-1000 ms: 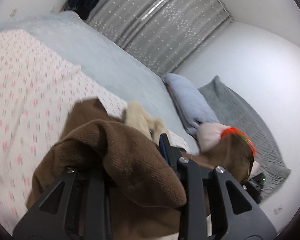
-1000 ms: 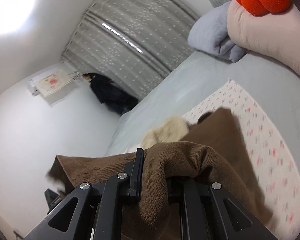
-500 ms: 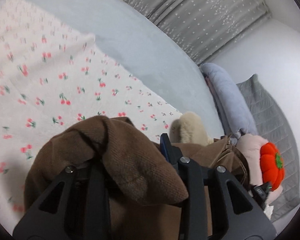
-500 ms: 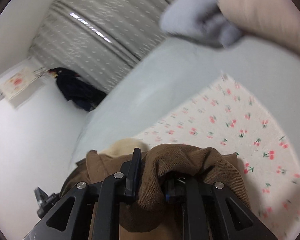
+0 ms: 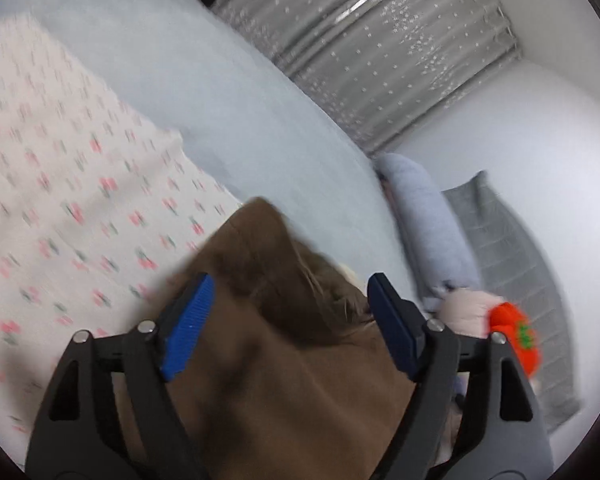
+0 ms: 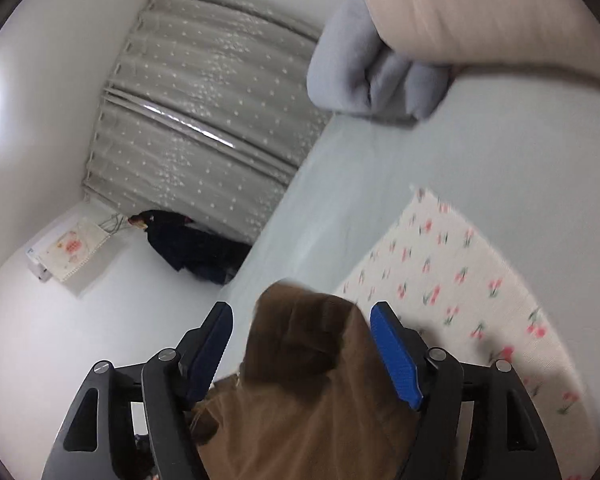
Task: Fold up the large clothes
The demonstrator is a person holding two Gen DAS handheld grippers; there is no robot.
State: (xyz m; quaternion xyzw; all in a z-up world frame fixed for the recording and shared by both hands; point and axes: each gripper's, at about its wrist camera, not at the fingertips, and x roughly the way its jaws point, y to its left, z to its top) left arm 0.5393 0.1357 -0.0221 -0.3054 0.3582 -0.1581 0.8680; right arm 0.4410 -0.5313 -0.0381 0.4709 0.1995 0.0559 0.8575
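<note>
Left gripper (image 5: 288,312) wide, right gripper (image 6: 302,344) wide — neither grips. Brown garment (image 5: 284,380) lies between both jaws on cherry-print sheet (image 5: 60,200). One fold seemingly laid down; further folds, smoothing likely left.

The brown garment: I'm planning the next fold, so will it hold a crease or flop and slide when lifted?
The brown garment looks thick and knitted, bunching in soft rolls, so it probably flops rather than holds shape. Its bulk suggests some weight. The coarse weave should grip the cherry-print sheet, not slide. Both tongs, left and right, stand open.
</note>
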